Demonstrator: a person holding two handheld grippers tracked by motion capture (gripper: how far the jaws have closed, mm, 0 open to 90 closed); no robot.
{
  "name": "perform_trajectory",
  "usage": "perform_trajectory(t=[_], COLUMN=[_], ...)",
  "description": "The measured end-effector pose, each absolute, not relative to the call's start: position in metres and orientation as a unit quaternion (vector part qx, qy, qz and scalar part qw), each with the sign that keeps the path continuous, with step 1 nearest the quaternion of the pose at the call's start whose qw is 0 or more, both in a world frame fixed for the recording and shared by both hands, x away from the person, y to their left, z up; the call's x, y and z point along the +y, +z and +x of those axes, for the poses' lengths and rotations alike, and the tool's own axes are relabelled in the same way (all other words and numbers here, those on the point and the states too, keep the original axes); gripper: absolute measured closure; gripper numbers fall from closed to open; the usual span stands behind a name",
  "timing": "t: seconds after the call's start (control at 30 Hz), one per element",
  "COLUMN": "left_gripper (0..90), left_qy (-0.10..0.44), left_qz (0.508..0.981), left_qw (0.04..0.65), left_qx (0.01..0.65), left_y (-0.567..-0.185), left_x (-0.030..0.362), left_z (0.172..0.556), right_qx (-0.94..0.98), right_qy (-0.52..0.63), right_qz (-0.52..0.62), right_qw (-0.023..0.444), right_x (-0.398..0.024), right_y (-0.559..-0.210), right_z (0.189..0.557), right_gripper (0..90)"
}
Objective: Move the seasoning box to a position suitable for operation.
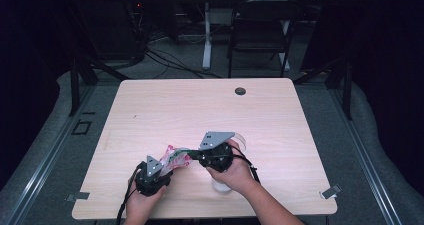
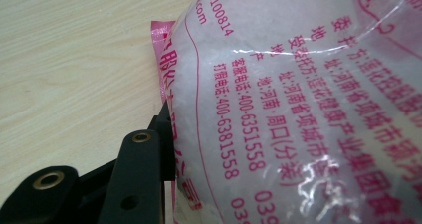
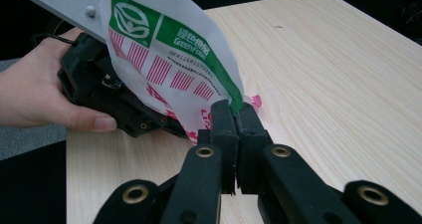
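Your left gripper (image 1: 159,172), nearest table (image 1: 150,105) edge: jaws bearing on glossy, crinkled plastic pouch (image 1: 175,158), pink print, white filling. Pouch just above pale woodgrain top, long axis slanting from left gripper up-right to right one. Your right gripper (image 3: 234,115): black jaws clamped on pouch's flat sealed corner. Both hands low, wrists turned inward.

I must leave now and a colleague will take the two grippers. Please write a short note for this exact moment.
Right gripper: shut on the edge of the plastic bag.
Left gripper: one jaw lies against the bag's other end; a firm grip cannot be confirmed.
Bag: held up between both grippers, above the near part of the table.
Done: bag picked up.
Left: secure the left grip, then continue handling the bag.
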State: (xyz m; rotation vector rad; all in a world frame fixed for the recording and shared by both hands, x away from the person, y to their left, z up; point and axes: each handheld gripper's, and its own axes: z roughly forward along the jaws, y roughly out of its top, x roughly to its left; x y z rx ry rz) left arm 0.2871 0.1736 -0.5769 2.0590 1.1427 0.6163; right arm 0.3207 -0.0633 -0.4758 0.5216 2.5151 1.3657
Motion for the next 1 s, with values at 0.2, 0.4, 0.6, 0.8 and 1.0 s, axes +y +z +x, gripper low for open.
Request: perform_trajectory(t=[0.2,0.4,0.6,0.8,1.0], left_gripper=[57.9,58.2,58.4,58.5,58.5], left_qy=[0.247,0.26,0.267,0.269,0.274], left_qz=[0.794,0.799,0.804,0.803,0.799], left_qw=[0.339,0.334,0.327,0.326,0.328], left_qx=[0.441,0.426,0.418,0.419,0.424], left_y=[-0.576,-0.573,-0.569,-0.567,-0.562], left_x=[0.173,0.168,0.165,0.166,0.168], left_z=[0.286,0.283,0.281,0.282,0.282], right_qx=[0.864,0.864,0.863,0.849,0.845], right_qy=[0.461,0.463,0.467,0.485,0.495], right_qz=[0.177,0.169,0.166,0.181,0.178], right_qw=[0.099,0.105,0.101,0.102,0.103], right_x=[-0.066,-0.069,-0.076,-0.084,-0.095], right_y=[-0.476,-0.474,-0.476,-0.472,-0.466], right_z=[0.325,0.316,0.314,0.317,0.32], right_gripper=[84.0,79.5,72.9,62.7,58.4])
